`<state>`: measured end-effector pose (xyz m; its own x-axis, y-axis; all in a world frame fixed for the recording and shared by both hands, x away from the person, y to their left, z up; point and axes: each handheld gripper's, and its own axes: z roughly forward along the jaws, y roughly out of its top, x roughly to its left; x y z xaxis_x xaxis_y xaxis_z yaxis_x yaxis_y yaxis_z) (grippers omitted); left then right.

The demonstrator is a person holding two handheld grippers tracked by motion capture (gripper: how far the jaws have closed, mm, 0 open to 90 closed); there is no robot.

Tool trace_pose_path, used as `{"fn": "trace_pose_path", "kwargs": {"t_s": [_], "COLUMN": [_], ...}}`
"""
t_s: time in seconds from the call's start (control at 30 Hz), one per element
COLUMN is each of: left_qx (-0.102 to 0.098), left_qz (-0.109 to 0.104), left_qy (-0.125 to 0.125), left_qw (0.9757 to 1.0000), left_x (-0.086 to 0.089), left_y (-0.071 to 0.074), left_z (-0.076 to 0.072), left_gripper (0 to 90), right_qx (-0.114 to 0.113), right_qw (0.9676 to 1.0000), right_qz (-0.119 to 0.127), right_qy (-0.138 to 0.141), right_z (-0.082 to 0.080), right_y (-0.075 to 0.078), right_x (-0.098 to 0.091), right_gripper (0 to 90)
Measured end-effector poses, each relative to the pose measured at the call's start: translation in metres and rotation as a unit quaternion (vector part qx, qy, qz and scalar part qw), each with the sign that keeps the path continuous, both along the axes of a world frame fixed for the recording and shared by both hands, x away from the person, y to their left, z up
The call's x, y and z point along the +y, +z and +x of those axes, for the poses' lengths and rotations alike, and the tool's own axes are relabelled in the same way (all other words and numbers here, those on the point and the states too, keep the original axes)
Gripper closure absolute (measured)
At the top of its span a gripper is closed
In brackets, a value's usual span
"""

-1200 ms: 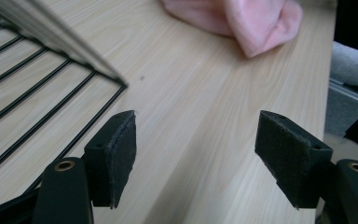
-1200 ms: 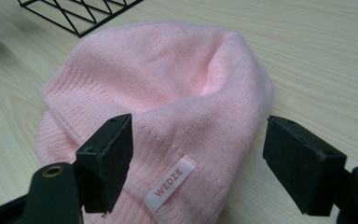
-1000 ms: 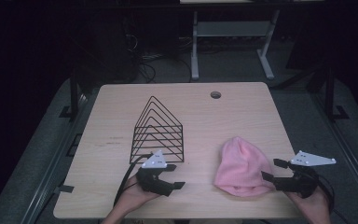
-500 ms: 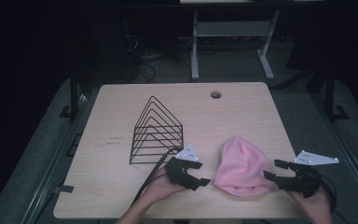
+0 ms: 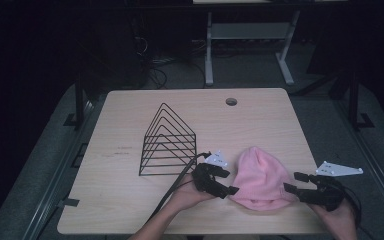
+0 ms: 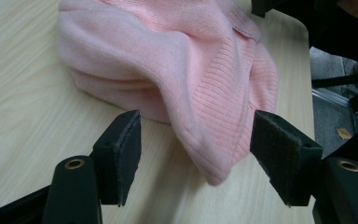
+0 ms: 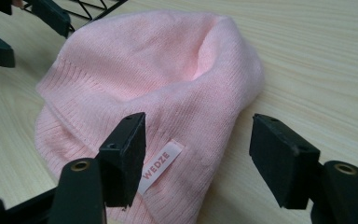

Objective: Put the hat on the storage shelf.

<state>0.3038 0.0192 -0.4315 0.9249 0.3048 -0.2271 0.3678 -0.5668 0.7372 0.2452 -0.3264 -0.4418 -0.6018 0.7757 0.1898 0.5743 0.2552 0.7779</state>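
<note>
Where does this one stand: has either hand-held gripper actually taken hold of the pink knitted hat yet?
Not yet. Done: both have reached the pink knitted hat, which lies flat on the light wooden table. In hand: the left hand-held gripper straddles a corner of its ribbed cuff and the right hand-held gripper its labelled edge; both sets of jaws have just been closing, pads not pressing. Left: gripping and lifting. The black wire rack stands untouched.

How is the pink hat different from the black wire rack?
The pink hat is soft, knitted and lies slumped flat; the black wire rack is stiff, thin wire standing upright in triangles. The hat is solid cloth; you can see through the rack. Both rest on the wooden table.
</note>
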Motion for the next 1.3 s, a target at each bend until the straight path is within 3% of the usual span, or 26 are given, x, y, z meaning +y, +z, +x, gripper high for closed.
{"fn": "trace_pose_path", "kwargs": {"t_s": [0.3, 0.37, 0.5, 0.73, 0.8, 1.03, 1.17, 1.3], "left_qx": [0.017, 0.021, 0.029, 0.041, 0.043, 0.05, 0.043, 0.031], "left_qz": [0.018, 0.033, 0.036, 0.052, 0.055, 0.072, 0.074, 0.08], "left_qy": [-0.008, -0.013, -0.01, -0.013, -0.02, -0.033, -0.039, -0.051], "left_qw": [0.9997, 0.9992, 0.9989, 0.9977, 0.9973, 0.9956, 0.9956, 0.995], "left_x": [-0.017, -0.021, -0.025, -0.034, -0.035, -0.039, -0.038, -0.036], "left_y": [-0.006, -0.008, -0.011, -0.015, -0.016, -0.021, -0.02, -0.017], "left_z": [0.012, 0.016, 0.019, 0.026, 0.027, 0.028, 0.027, 0.027], "left_gripper": [34.5, 36.2, 38.4, 50.5, 59.2, 70.5, 77.3, 80.5], "right_qx": [0.025, 0.029, 0.036, 0.049, 0.052, 0.056, 0.058, 0.061], "right_qw": [0.9996, 0.9994, 0.999, 0.9976, 0.9973, 0.9961, 0.9953, 0.9945], "right_qz": [-0.002, -0.007, -0.011, -0.026, -0.027, -0.038, -0.043, -0.047], "right_qy": [0.013, 0.02, 0.026, 0.041, 0.044, 0.057, 0.064, 0.071], "right_z": [0.005, 0.008, 0.01, 0.014, 0.014, 0.015, 0.014, 0.013], "right_y": [-0.007, -0.009, -0.011, -0.016, -0.017, -0.019, -0.018, -0.018], "right_x": [0.0, 0.002, 0.004, 0.009, 0.009, 0.012, 0.013, 0.015], "right_gripper": [36.9, 38.9, 42.9, 51.4, 55.6, 70.0, 78.3, 79.8]}}
